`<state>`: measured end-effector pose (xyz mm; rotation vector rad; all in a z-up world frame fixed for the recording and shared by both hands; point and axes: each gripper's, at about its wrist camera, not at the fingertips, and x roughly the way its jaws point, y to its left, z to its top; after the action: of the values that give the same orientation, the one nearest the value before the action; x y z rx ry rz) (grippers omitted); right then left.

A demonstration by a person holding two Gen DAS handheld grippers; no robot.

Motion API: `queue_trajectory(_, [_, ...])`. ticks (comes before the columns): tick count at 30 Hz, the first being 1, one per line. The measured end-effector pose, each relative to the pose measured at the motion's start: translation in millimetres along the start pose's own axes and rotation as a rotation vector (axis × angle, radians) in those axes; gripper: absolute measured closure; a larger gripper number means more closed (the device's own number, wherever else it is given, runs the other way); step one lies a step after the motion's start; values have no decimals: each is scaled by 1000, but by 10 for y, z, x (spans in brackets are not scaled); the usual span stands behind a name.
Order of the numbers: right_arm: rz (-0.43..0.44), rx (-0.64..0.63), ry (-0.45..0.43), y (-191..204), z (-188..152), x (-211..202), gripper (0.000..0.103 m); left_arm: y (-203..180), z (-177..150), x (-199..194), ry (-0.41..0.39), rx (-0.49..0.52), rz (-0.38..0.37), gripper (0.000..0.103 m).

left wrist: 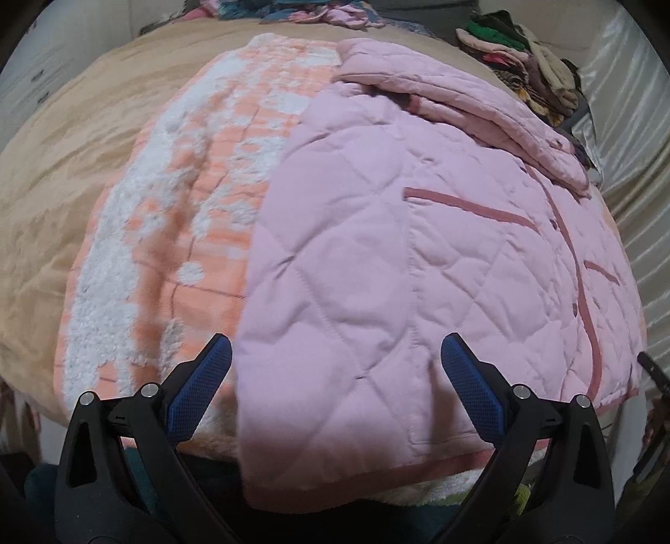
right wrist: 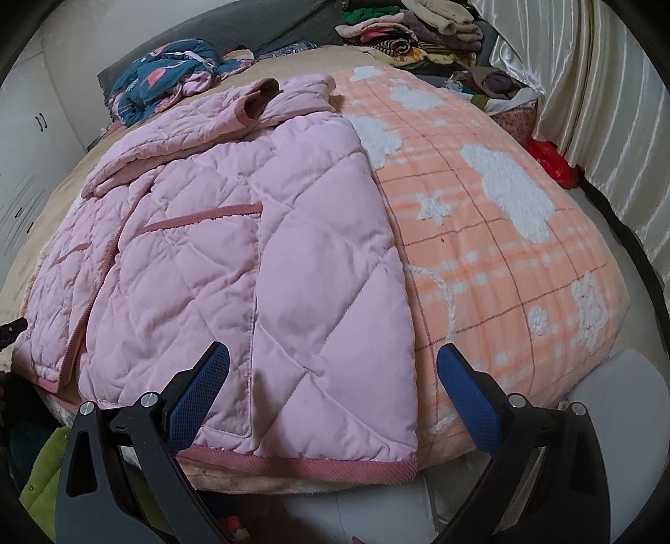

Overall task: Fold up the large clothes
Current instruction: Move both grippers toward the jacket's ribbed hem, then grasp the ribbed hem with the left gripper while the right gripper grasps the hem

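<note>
Pink quilted jacket [left wrist: 377, 259] lies flat on the bed, on top of an orange-and-white fleece blanket [left wrist: 176, 217], hem toward us at the near edge. One sleeve [right wrist: 176, 134] is already folded across the chest at the far end. Stack of folded clothes [right wrist: 414, 33] sits far right, a crumpled blue patterned garment [right wrist: 167, 75] far left in the right wrist view.

Both claws are released, holding nothing. Left claw [left wrist: 335, 372] hovers over the near hem with its jaws straddling the jacket's left side edge. Right claw [right wrist: 333, 376] does the same over the right side edge and the darker hem trim [right wrist: 301, 462].

Our read: the next step is a hem-to-collar fold. To do it well:
- Pinch both near corners on the trim, through both layers, not only the top one.
- Keep clear of the blanket, since the fleece sits right under the edge and is easy to snag.
- Lift evenly, carry straight toward the collar, keep the hem taut between us so the quilting doesn't bunch.
- Land it square over the folded sleeve.
</note>
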<state>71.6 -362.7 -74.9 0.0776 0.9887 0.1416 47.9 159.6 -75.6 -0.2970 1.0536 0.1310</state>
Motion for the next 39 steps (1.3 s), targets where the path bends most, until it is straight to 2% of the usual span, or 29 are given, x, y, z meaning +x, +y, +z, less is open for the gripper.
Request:
queue_trajectory(2, [9,7,12,-17,-14,20,4,32,4,56,32,-15,-16,9])
queue_trajectory(6, [15,27,34,-84,-54,52,4,-76,15,253,126,36,-29,9])
queue_trajectory(8, [19,39,51,-128,-85,67,4,-91,26,267,125,27,-84,10])
queue_trajectory(10, [26,46,58,-168,-120,68,4,-153,7,242,103,61,-89,15])
queue_trajectory(12, [38,60,69,-225,-172,75,4,-220,-11,176,65,94,-86,44])
queue_trajectory(13, [43,67,73,-246,-192,81,4,-249,-16,123,35,108,-73,52])
queue_trajectory(15, [71,99,89,-306,-236,111,4,-261,-8,55,-1,115,-67,84])
queue_trajectory(16, [87,112,95,-325,-257,122,4,-261,3,-1,-27,118,-74,88])
queue_trajectory(20, [159,154,138,-362,-356,198,4,-319,80,-146,-90,144,-103,91])
queue_trajectory(21, [176,166,143,-367,-383,208,11,-351,97,-188,-104,155,-107,92])
queue_trajectory(22, [207,170,140,-360,-401,198,35,-374,108,-213,-113,162,-108,92])
queue_trajectory(24, [250,163,133,-316,-409,143,52,-416,154,-247,-131,170,-115,92])
queue_trajectory(25, [244,143,121,-282,-404,98,75,-437,183,-282,-142,174,-123,92])
queue_trajectory(27, [290,108,73,-203,-349,-49,86,-468,227,-347,-162,177,-134,93])
queue_trajectory(31, [314,69,-46,-90,-160,-363,91,-534,345,-507,-209,186,-158,93])
queue_trajectory(34, [339,45,-158,-19,29,-642,92,-591,420,-598,-235,194,-168,93])
queue_trajectory(39, [366,50,-274,-50,292,-895,92,-642,527,-716,-270,199,-176,93])
